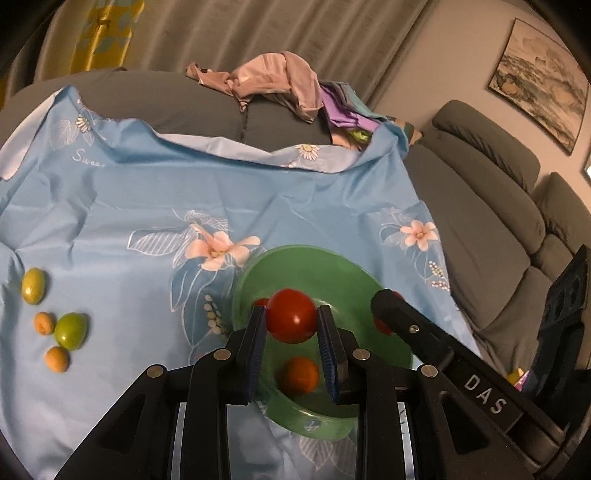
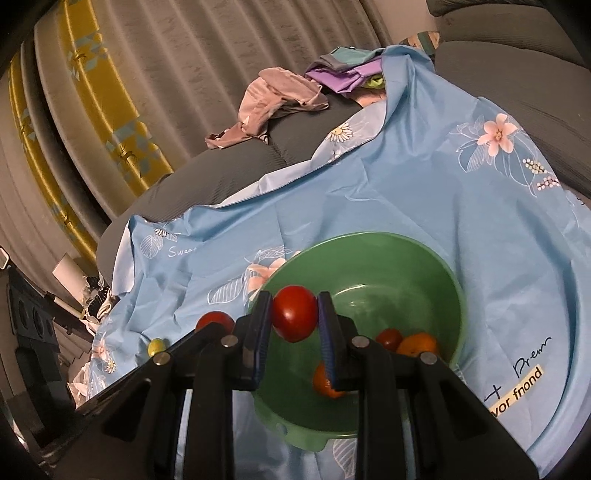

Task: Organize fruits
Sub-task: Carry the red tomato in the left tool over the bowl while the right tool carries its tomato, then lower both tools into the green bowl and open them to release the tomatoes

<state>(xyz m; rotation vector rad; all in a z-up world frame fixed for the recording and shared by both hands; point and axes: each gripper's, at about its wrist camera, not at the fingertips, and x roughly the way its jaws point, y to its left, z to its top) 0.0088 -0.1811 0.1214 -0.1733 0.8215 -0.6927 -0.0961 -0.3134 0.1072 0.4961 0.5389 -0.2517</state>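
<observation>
Fingers of the left gripper clamp a red tomato from both sides, holding it above the green bowl that sits on a blue floral sheet. In the right wrist view, the right gripper pinches a second red tomato in the same way over the near rim of the bowl, its blue-padded fingers pressed to either side of the fruit.

Inside the bowl, an orange lies on the bottom below the left gripper; the right wrist view shows two oranges there, one partly hidden behind the right finger and another at 3 o'clock beside a small dark-red tomato.

At 9 o'clock in the left wrist view, well apart from the bowl, four loose fruits rest on the sheet: a yellow-green one, a green one and two small orange ones clustered close together.

The body of the right gripper, marked "DAS", crosses the left wrist view at 4 o'clock, with red fruit showing at its tip. Crumpled pink clothing lies on the grey sofa at 12 o'clock, in front of curtains.
</observation>
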